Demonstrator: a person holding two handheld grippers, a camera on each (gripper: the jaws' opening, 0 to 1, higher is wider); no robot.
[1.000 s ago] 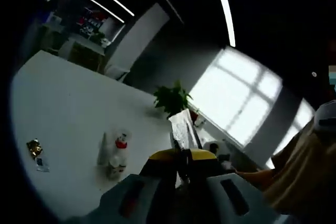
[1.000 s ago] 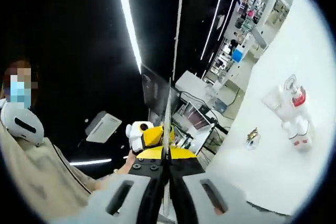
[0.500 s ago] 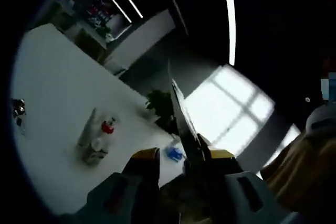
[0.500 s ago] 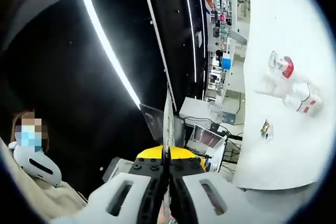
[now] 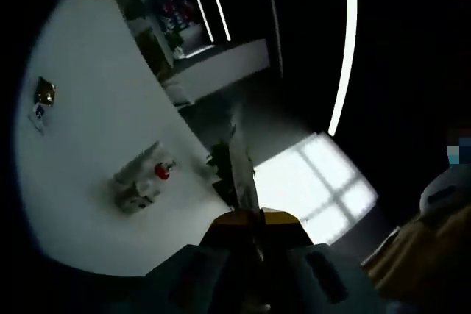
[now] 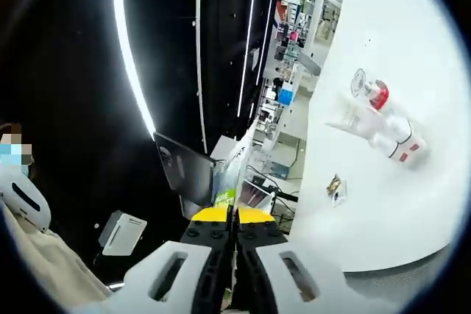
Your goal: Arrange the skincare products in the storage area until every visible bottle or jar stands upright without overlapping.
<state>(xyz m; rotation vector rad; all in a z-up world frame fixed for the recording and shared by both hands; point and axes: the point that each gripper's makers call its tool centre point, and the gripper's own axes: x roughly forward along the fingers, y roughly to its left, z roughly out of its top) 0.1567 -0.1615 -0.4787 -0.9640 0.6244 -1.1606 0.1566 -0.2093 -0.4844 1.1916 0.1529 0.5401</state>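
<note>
Since half a second ago my left gripper (image 5: 257,220) has drawn its jaws together: they were parted then, and now I see the yellow tips pressed shut with nothing between them. Both cameras have also rolled, so the table (image 5: 81,130) sits differently in each view, but the things on it lie as they did.

My right gripper (image 6: 235,218) has its jaws closed tight too, tip against tip, holding nothing. Both grippers are raised off the table and well apart from the products.

From the left gripper view I see the bottles (image 5: 140,182) clustered on the white table, near the edge that faces the window (image 5: 316,189). A red cap (image 5: 162,171) marks one of them; the pale ones beside it touch or overlap, and I cannot tell which of them stand and which lie. A small dark item (image 5: 44,93) rests well apart from the cluster, toward the far corner of the table. A plant (image 5: 221,163) shows just past the table edge.

From the right gripper view the same cluster (image 6: 379,123) sits out on the open table top, the red cap (image 6: 378,95) at one end next to a clear round piece. The small item (image 6: 336,187) lies nearer the table edge closest to me. A person's beige sleeve (image 6: 37,270) shows at the lower left.
</note>
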